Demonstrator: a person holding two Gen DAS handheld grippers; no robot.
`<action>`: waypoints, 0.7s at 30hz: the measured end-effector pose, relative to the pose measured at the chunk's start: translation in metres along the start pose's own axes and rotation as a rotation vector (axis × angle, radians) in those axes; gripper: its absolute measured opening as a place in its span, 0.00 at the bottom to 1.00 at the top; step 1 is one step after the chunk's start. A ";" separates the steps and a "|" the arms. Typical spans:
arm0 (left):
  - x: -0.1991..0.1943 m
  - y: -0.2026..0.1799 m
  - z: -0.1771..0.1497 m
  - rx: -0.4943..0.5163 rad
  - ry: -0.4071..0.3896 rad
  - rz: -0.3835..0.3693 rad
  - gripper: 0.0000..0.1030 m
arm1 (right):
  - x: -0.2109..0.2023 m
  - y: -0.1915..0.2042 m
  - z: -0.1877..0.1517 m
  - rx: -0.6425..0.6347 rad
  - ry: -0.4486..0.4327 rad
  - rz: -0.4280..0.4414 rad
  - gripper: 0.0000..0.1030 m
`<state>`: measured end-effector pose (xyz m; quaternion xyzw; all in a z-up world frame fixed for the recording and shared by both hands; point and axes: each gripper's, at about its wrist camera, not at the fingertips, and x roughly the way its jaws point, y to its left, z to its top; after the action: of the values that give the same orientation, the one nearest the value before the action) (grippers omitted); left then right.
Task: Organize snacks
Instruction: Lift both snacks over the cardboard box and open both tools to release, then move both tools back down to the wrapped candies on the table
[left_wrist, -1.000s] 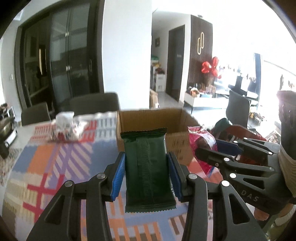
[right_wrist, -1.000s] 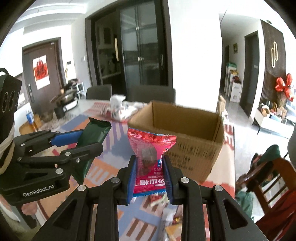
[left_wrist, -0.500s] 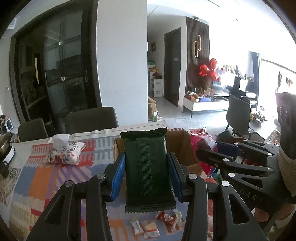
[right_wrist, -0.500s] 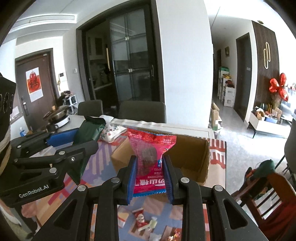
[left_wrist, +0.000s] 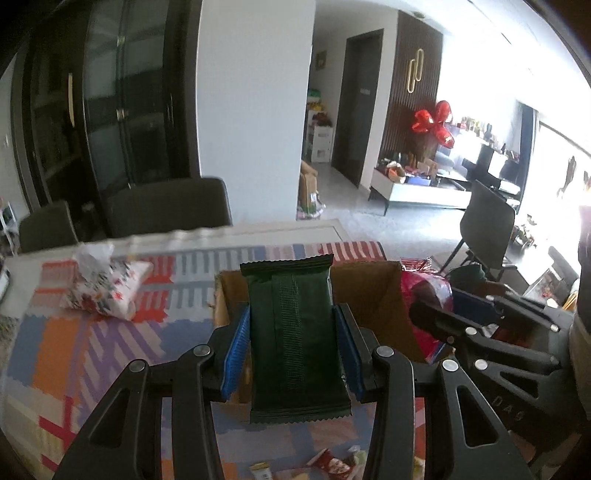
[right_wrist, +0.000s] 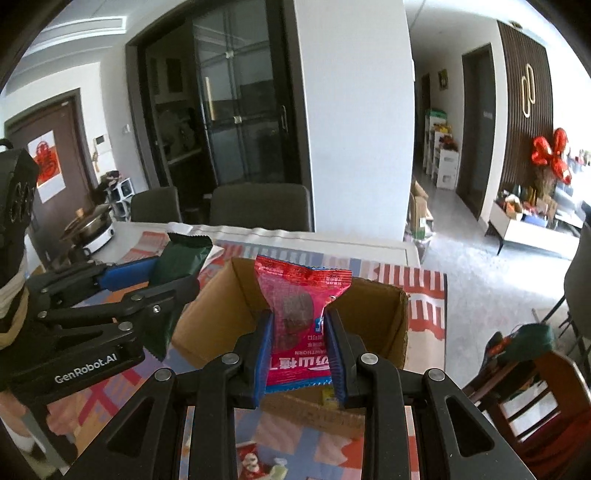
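Both grippers hold a snack packet upright above an open cardboard box (right_wrist: 369, 314) that stands on a table spread with a bright striped cloth (left_wrist: 92, 332).

Left gripper (left_wrist: 293, 349): its blue pads are clamped on the sides of a dark green packet (left_wrist: 295, 332), seam side to the camera, with no writing readable on it. In the right wrist view this gripper's side reads "GenRobot.AI" in white.

Right gripper (right_wrist: 299, 343): its pads pinch a red packet (right_wrist: 301, 317) with a dark round snack showing through a clear window. The print is upside down; the word "HAWTHORN" and large white Chinese characters can be made out. In the left wrist view this gripper's body shows the letters "DAS".

Near the far left of the cloth lies a floral tissue pack (left_wrist: 103, 288). Several small wrapped snacks (left_wrist: 328, 463) lie on the cloth close to the camera, their labels too small to read. A red paper with a Chinese character hangs on the brown door (right_wrist: 46, 166).
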<state>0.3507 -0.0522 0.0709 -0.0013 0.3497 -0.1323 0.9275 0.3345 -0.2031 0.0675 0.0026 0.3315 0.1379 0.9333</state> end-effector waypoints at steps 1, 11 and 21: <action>0.005 0.002 0.000 -0.007 0.011 0.002 0.43 | 0.005 -0.002 0.000 0.007 0.008 0.000 0.28; 0.027 0.006 -0.005 0.008 0.058 0.060 0.59 | 0.034 -0.008 -0.001 0.006 0.069 -0.048 0.49; -0.011 -0.003 -0.034 0.052 0.033 0.085 0.62 | 0.001 -0.008 -0.024 0.038 0.043 -0.093 0.51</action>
<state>0.3197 -0.0491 0.0526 0.0398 0.3611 -0.1021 0.9261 0.3226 -0.2125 0.0472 0.0020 0.3539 0.0880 0.9311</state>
